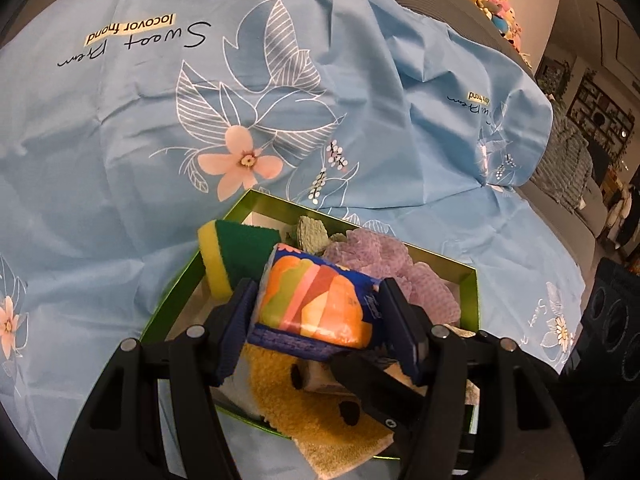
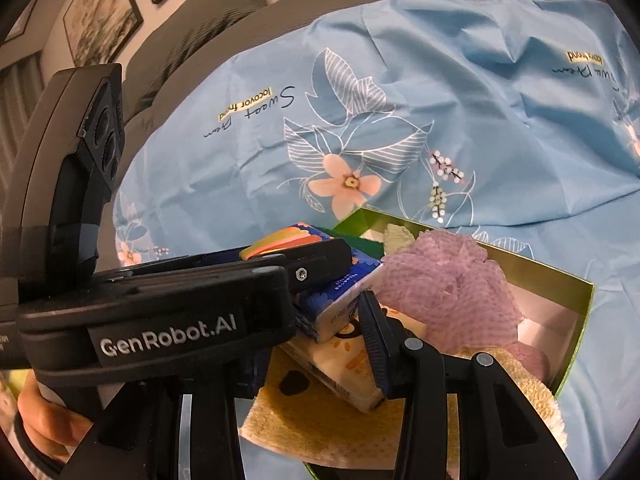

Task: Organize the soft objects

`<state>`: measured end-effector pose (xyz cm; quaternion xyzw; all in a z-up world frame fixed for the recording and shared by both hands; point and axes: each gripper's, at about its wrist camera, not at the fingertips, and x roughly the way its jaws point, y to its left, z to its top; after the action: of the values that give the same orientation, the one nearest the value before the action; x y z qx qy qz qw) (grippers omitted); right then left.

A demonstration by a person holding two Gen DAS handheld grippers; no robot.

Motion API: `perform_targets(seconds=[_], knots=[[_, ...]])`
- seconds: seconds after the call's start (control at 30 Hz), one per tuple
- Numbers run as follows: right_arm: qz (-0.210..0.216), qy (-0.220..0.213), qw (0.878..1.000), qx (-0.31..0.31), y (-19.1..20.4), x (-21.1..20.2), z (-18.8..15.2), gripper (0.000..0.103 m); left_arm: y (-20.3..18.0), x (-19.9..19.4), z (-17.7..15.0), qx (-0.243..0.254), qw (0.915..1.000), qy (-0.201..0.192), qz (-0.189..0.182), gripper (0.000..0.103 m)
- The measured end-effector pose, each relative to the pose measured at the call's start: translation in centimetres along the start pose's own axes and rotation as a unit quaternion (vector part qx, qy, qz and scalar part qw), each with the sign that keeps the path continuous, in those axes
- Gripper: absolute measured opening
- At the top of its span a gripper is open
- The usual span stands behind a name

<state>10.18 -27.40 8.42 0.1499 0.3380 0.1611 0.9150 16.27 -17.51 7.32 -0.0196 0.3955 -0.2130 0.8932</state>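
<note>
Left wrist view: left gripper clamping tissue pack, long axis three-to-nine, above green box; right gripper pinching cream pack at six o'clock.

Glossy plastic wraps the tissue pack; the green box rim shines like foil; the yellow towel is fluffy terry, and the blue sheet is smooth, creased cloth.

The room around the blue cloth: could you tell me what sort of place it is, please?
Probably a home living room: a grey sofa behind the cloth, framed pictures on the wall, and plush toys lined up along the sofa back.
</note>
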Motion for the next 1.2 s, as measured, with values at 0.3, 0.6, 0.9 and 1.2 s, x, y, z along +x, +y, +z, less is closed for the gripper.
perform_targets(seconds=[0.3, 0.6, 0.9, 1.2], knots=[[-0.018, 0.004, 1.000, -0.001, -0.1, -0.6, 0.0, 0.050, -1.1, -0.1, 0.1, 0.000, 0.9999, 0.012, 0.010, 0.074], [-0.046, 0.007, 0.998, 0.033, -2.7, -2.2, 0.4, 0.065, 0.6, -1.4, 0.7, -0.026, 0.9988, 0.008, 0.040, 0.086], [-0.071, 0.022, 0.996, 0.058, -4.0, -3.3, 0.6, 0.071, 1.2, -2.5, -0.6, -0.032, 0.9966, 0.019, 0.073, 0.102], [-0.130, 0.044, 0.990, 0.037, -2.2, -4.3, 0.5, 0.091, 1.1, -4.0, -1.7, -0.026, 0.9934, 0.024, 0.110, 0.102]])
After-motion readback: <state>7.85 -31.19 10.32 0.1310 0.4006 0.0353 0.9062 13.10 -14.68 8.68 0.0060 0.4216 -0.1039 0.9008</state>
